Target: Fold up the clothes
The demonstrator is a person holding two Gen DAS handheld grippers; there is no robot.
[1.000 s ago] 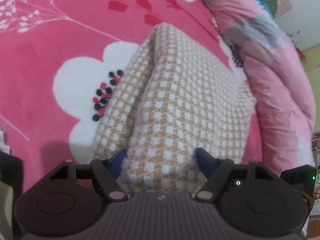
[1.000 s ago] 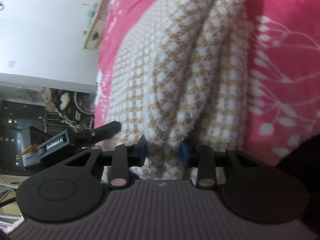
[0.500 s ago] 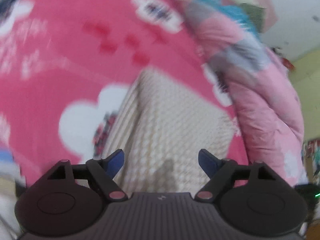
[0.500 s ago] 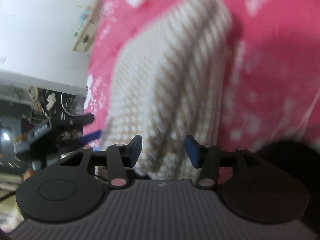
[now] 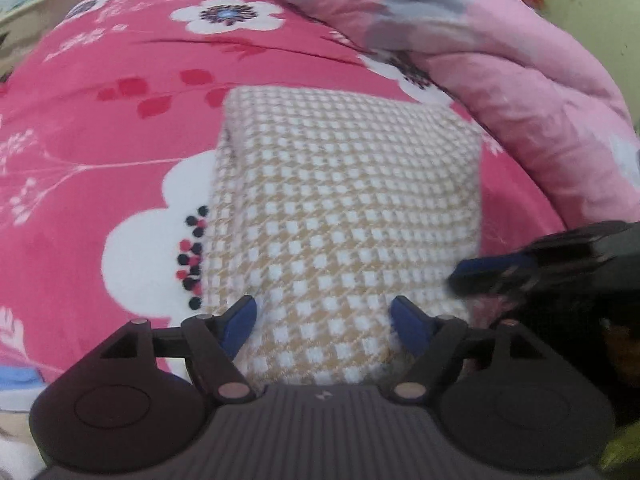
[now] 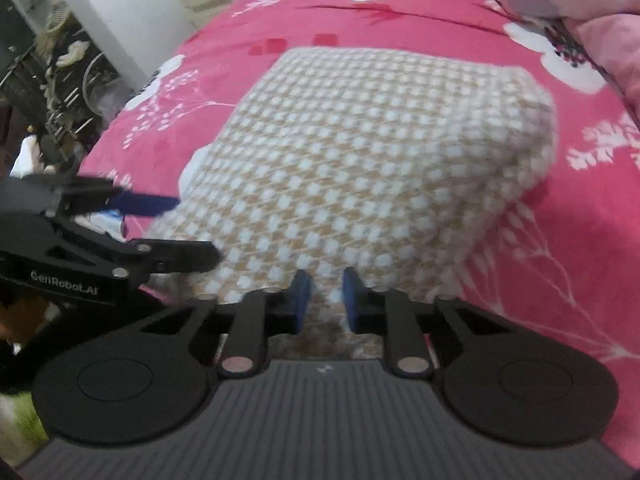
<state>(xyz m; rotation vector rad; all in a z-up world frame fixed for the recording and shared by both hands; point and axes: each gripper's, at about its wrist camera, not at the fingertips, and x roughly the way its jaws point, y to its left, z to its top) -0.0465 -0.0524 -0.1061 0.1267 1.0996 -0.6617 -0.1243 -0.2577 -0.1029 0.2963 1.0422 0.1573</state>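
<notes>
Though folded thick, looks soft, light and floppy: checked beige-and-white knit garment [image 5: 344, 208] lying mid-bed on pink floral bedspread [image 5: 100, 128], best taken by near hem at 6 o'clock. Right gripper [image 6: 323, 294]: jaws closing, nearly together, pinching that hem. Left gripper [image 5: 323, 322]: jaws spread wide but narrowing, straddling near edge, pads not pressing. Pink quilt [image 5: 500, 64] at 2 o'clock.

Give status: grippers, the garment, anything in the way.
Left gripper closing, wide astride the near edge of the checked garment. Right gripper closing on that edge. Garment folded on the pink bedspread. Nothing blocking.
</notes>
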